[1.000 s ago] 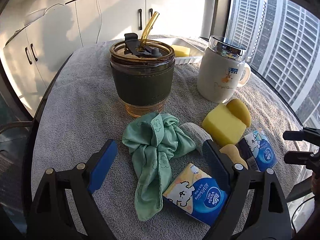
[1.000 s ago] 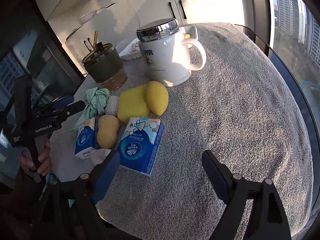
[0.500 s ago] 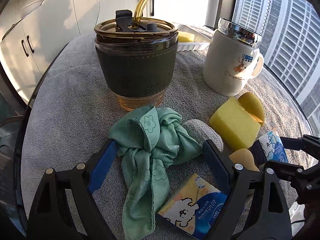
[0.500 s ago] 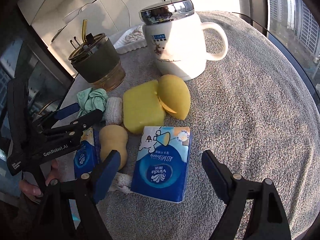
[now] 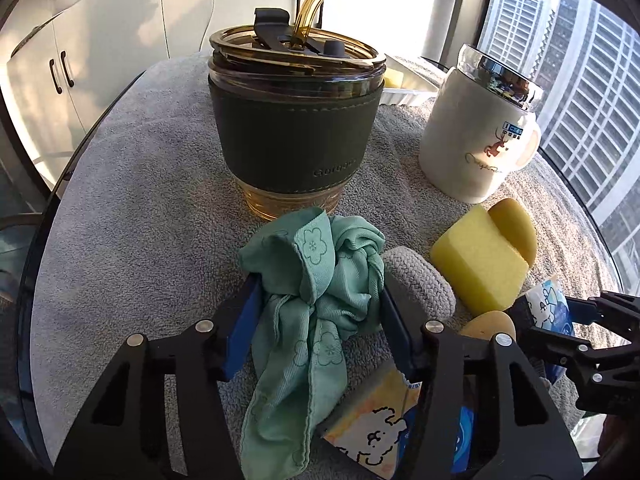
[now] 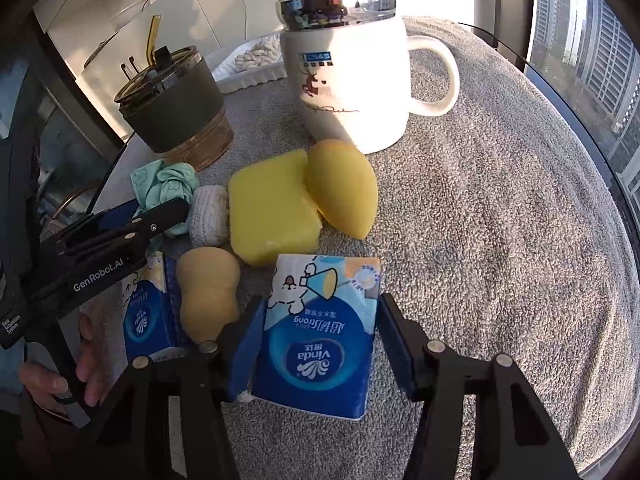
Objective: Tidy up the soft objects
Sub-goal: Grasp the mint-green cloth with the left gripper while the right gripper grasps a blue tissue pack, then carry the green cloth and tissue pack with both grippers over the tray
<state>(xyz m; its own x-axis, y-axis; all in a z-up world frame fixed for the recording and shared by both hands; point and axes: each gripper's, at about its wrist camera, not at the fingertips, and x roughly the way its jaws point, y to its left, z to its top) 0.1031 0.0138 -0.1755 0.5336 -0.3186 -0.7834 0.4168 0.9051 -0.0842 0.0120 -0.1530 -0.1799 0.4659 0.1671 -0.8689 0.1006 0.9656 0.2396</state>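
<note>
My left gripper is shut on the crumpled green cloth, which lies on the grey towel in front of the tumbler. My right gripper is shut on a blue Vinda tissue pack resting on the towel. Between them lie a white rope coaster, a yellow sponge block, an orange egg-shaped sponge, a tan gourd-shaped sponge and a second tissue pack. The cloth also shows in the right wrist view.
A dark-sleeved amber tumbler with a straw stands just behind the cloth. A white lidded mug stands behind the sponges. A white tray sits at the back. The grey towel covers the round table.
Both grippers moved forward and down and closed: the left jaws onto the green cloth, the right jaws onto the blue tissue pack. The objects on the towel have not shifted.
</note>
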